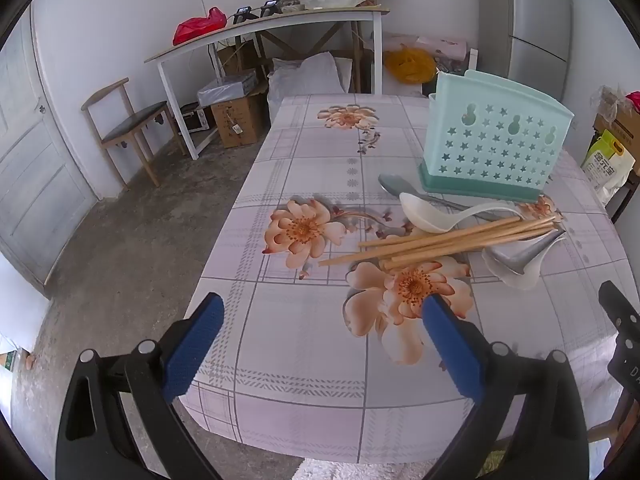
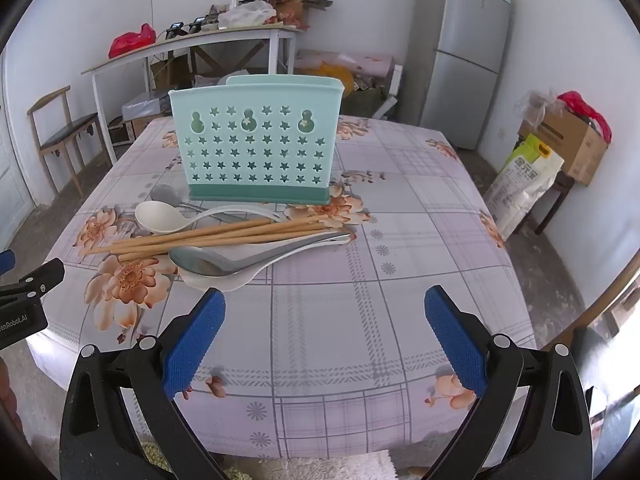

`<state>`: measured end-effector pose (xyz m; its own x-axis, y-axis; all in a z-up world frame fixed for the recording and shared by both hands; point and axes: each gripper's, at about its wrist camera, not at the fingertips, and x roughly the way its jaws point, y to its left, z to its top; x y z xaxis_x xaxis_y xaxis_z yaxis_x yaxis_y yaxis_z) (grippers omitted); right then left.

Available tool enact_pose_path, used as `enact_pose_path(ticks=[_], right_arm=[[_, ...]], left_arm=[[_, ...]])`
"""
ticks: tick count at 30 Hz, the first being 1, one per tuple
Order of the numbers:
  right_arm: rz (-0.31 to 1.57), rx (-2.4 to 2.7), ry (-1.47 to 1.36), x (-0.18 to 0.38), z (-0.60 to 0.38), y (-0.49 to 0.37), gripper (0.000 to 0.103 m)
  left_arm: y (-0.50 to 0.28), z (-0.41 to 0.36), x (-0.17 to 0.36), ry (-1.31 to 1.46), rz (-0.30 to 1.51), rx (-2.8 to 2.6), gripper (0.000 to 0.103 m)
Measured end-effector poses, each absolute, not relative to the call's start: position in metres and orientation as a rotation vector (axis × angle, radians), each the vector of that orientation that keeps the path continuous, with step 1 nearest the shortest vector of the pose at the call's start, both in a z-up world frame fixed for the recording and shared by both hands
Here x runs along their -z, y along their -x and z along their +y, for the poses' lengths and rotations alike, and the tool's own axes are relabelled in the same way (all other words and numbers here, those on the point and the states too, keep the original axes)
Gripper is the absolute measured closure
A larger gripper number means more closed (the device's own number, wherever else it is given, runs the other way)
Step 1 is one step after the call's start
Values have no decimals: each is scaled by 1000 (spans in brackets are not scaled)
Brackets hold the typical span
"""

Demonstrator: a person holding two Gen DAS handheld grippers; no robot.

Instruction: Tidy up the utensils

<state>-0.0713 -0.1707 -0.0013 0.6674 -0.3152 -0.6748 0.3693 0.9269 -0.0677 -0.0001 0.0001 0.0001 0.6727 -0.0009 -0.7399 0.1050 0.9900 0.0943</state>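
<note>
A mint-green utensil holder (image 2: 256,140) with star-shaped holes stands upright on the flowered tablecloth (image 2: 360,300); it shows in the left wrist view too, utensil holder (image 1: 492,140). In front of it lies a pile: several wooden chopsticks (image 2: 200,236), a white spoon (image 2: 160,216), a metal spoon (image 2: 208,262) resting in another white spoon, and a metal spoon by the holder's base (image 2: 166,194). The chopsticks (image 1: 440,240) lie beyond my left gripper (image 1: 324,308). My left gripper is open and empty. My right gripper (image 2: 324,300) is open and empty, hovering short of the pile.
The table's near edge (image 2: 280,452) runs below both grippers. A side table (image 1: 260,28) with clutter stands at the back wall, with a wooden chair (image 1: 128,128) to its left. A fridge (image 2: 460,48) and cardboard boxes (image 2: 568,140) stand on the right.
</note>
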Motion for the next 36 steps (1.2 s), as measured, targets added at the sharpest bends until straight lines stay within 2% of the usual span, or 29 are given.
enact_pose_path(ticks=[36], right_arm=[[748, 383, -84, 1, -172, 74, 8]], left_arm=[[2, -6, -4, -129, 814, 107, 6]])
